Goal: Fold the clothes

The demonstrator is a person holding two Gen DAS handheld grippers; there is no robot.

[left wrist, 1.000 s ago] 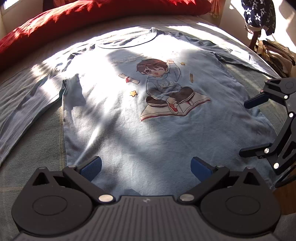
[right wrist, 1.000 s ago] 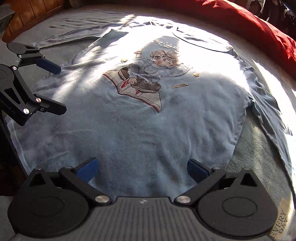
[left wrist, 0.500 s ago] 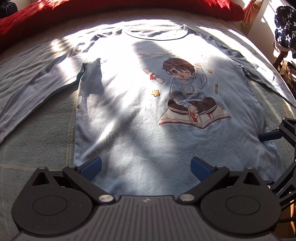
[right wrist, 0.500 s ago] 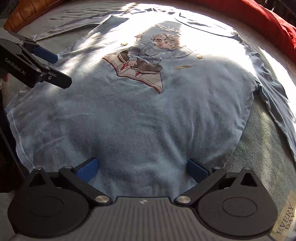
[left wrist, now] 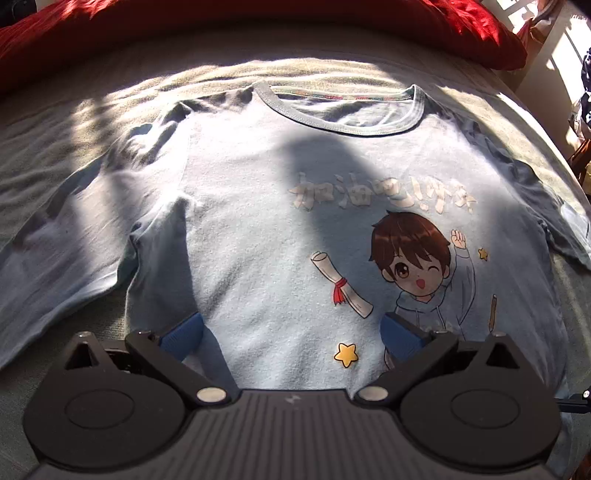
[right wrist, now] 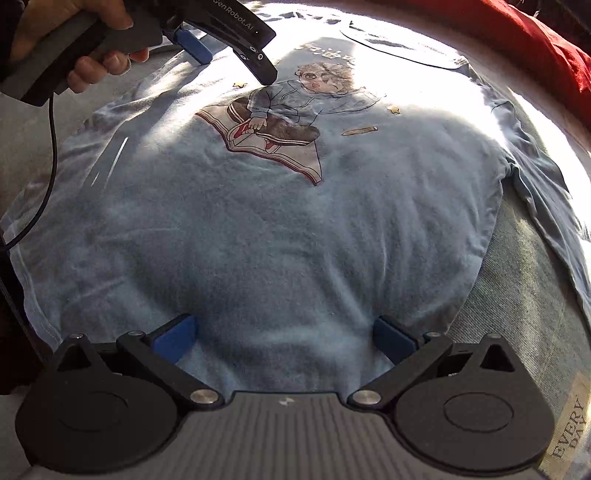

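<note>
My left gripper [left wrist: 291, 332] hangs wide open and empty over the chest of the shirt [left wrist: 258, 229]; my right gripper [right wrist: 284, 338], equally wide and empty, over its hem. The shirt lies flat, print up, on the bed [left wrist: 55, 122], its collar toward a red pillow [left wrist: 221, 22].

a home bedroom: grey bedspread [left wrist: 55, 122] over a bed, red pillow [left wrist: 258, 18] along its head.

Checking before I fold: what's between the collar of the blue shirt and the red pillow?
Only bare grey bedcover separates the shirt's collar from the red pillow, per the left wrist view.
</note>
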